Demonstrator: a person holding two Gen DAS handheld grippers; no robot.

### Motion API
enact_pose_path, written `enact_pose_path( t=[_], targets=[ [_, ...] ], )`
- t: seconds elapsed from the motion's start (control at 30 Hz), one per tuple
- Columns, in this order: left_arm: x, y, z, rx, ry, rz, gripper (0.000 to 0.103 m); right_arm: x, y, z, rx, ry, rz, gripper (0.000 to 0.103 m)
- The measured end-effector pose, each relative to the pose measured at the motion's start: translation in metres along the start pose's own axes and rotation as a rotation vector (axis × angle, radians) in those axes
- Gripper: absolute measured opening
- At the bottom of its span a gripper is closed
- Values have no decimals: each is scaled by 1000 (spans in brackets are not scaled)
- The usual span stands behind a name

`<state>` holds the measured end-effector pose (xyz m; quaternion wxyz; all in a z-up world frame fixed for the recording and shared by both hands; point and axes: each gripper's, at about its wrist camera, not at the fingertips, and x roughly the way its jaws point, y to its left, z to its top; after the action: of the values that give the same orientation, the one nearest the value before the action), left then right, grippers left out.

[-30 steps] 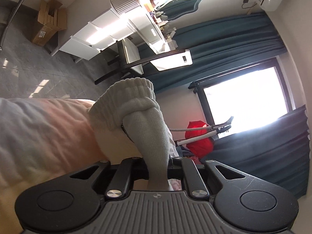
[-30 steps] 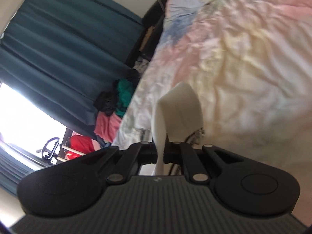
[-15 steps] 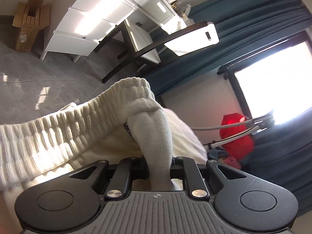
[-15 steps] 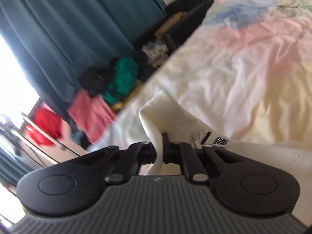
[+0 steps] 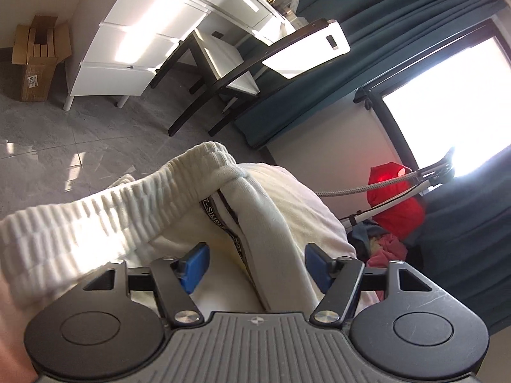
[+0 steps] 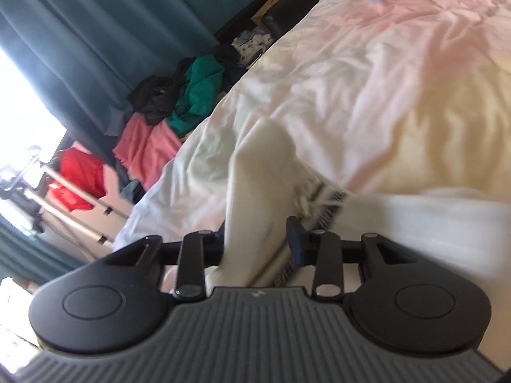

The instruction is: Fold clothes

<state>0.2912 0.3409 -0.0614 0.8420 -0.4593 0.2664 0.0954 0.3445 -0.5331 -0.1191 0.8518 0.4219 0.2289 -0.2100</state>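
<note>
Cream-white knit trousers with a ribbed waistband and a black lettered side stripe lie on the bed. In the left wrist view my left gripper has its jaws opening; a raised fold of the trousers stands between the blue pads, which are off the cloth. In the right wrist view another fold of the trousers rises between the jaws of my right gripper, also opening. Its right pad shows; the left one is hidden by cloth. The pastel bedsheet spreads beyond.
Across the grey floor stand a white dresser, a dark-framed chair and a cardboard box. A red garment hangs on a rack by the window. A pile of clothes lies beside the bed under teal curtains.
Both grippers came down to the bed with the trousers and their jaws have sprung apart, letting go of the folds they pinched. The waistband now rests on the bed.
</note>
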Motion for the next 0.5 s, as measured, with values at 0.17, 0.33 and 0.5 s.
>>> enact_pose_path(
  t=[0.17,0.33,0.5],
  targets=[
    [-60,10,-24,5,-7,-24,87,-67,-27,-2,-17,0,53,60],
    [-101,54,-64,-160,37,-51,95,-111,-76,-11,79,43,120,61],
    [-86,87,-89,-296,56,-62,95,-97,-105,-41,227,180,178,61]
  ],
)
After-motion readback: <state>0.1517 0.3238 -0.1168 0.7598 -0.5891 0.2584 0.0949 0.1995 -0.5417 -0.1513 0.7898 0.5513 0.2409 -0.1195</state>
